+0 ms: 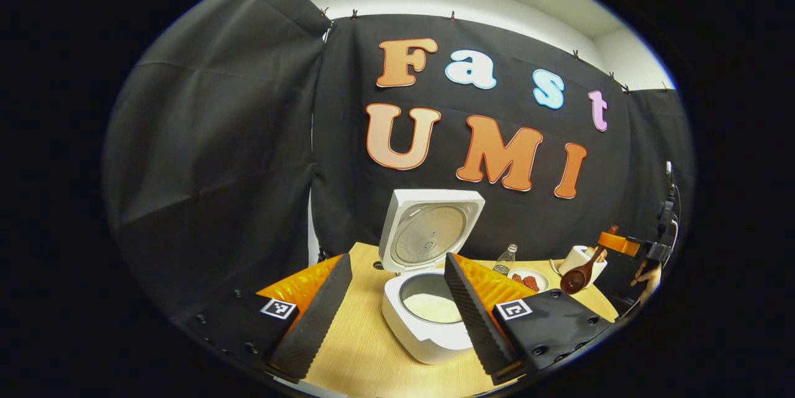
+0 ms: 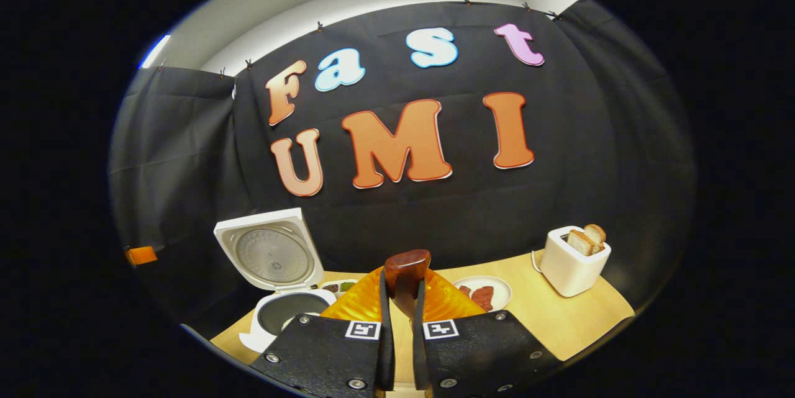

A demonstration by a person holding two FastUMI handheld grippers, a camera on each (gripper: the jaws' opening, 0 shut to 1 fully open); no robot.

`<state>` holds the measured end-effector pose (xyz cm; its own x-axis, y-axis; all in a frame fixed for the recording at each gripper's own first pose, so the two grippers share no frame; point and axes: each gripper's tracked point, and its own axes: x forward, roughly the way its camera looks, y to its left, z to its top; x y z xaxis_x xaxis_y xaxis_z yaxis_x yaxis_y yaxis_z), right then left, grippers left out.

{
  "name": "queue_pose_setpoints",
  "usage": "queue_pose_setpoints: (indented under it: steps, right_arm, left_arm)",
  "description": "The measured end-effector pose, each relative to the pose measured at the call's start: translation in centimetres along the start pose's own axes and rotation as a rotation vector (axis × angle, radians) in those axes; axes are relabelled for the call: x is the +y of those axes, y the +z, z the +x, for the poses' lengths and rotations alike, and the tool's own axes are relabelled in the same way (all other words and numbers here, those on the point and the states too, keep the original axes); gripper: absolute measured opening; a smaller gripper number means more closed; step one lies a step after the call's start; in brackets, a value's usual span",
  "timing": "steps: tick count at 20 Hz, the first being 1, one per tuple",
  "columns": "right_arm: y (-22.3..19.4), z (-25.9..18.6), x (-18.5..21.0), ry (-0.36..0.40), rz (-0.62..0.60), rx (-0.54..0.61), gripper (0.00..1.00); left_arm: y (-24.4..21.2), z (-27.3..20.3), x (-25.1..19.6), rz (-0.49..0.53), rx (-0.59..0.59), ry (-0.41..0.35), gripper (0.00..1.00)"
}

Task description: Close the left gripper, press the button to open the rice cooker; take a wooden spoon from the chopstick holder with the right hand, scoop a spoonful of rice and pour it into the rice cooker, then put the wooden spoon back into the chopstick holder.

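Holding the wooden spoon [image 2: 407, 274] tight in our right gripper [image 2: 402, 311], our left gripper [image 1: 397, 298] wide open, rice cooker [image 1: 428, 317] between its fingers, lid up.

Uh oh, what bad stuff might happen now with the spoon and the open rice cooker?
The right gripper pinches the wooden spoon only by its handle, so it might twist or slip while moving.

The spoon hangs beside the white holder, over a small plate, and could bump either one.

The rice cooker has its lid standing straight up; a bump from the open left gripper close in front might knock it shut.
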<state>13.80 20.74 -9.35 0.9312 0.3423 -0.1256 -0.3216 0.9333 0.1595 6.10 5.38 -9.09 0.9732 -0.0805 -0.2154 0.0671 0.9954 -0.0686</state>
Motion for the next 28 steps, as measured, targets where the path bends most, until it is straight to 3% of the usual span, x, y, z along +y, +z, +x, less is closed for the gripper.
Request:
queue_pose_setpoints:
  steps: [7,13,28]
  right_arm:
    - [-3.4,-3.5,-8.0,-0.122,0.055,0.048,0.11]
    - [-7.4,-4.3,-12.5,-0.192,0.102,0.098,0.11]
    - [-17.0,-3.5,-17.6,-0.247,0.357,0.231,0.12]
  left_arm:
    - [0.5,0.9,-1.9,0.009,-0.006,-0.011,1.00]
    - [1.4,0.7,-3.1,0.007,-0.017,-0.016,1.00]
    - [4.3,1.7,-4.3,0.051,-0.064,0.037,1.00]
